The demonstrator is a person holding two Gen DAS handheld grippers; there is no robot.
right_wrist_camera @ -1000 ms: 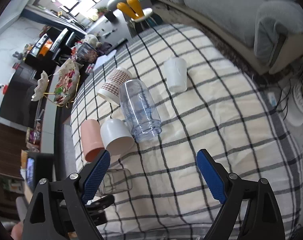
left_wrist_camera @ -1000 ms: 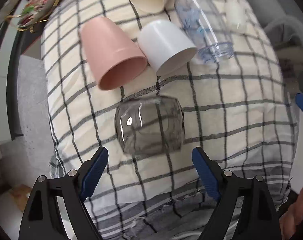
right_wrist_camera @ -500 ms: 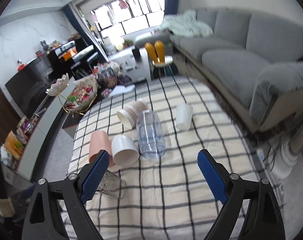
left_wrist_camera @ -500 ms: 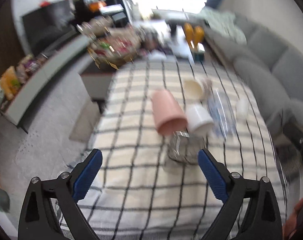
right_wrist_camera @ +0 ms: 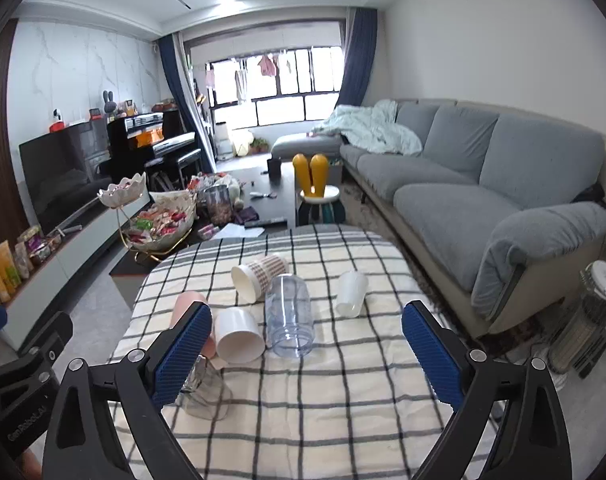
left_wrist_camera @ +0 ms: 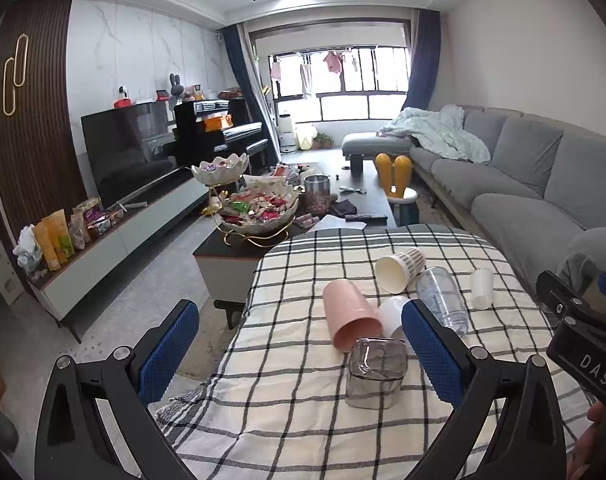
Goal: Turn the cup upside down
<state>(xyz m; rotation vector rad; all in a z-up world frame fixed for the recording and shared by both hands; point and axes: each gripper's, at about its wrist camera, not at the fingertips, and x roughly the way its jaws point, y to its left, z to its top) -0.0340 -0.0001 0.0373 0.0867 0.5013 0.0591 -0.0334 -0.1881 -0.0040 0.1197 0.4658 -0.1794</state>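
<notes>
A smoky clear glass cup (left_wrist_camera: pixel 375 373) stands mouth down on the checked tablecloth (left_wrist_camera: pixel 295 384); it also shows in the right wrist view (right_wrist_camera: pixel 203 388), partly behind my right gripper's left finger. My left gripper (left_wrist_camera: pixel 301 354) is open and empty, pulled back above the table's near edge, apart from the glass. My right gripper (right_wrist_camera: pixel 303 354) is open and empty, also held back over the near side. Both sets of blue pads are spread wide.
Lying on their sides further back are a pink cup (left_wrist_camera: pixel 349 322), a white cup (left_wrist_camera: pixel 391 316), a clear plastic bottle (right_wrist_camera: pixel 289 320), a patterned paper cup (right_wrist_camera: pixel 259 276) and a small white cup (right_wrist_camera: pixel 351 294). A grey sofa (right_wrist_camera: pixel 463 200) runs along the right. A snack-laden coffee table (left_wrist_camera: pixel 263 216) stands beyond.
Both grippers have lifted and tilted up from looking down at the table to looking level across the room. The glass cup stays standing on the cloth.
</notes>
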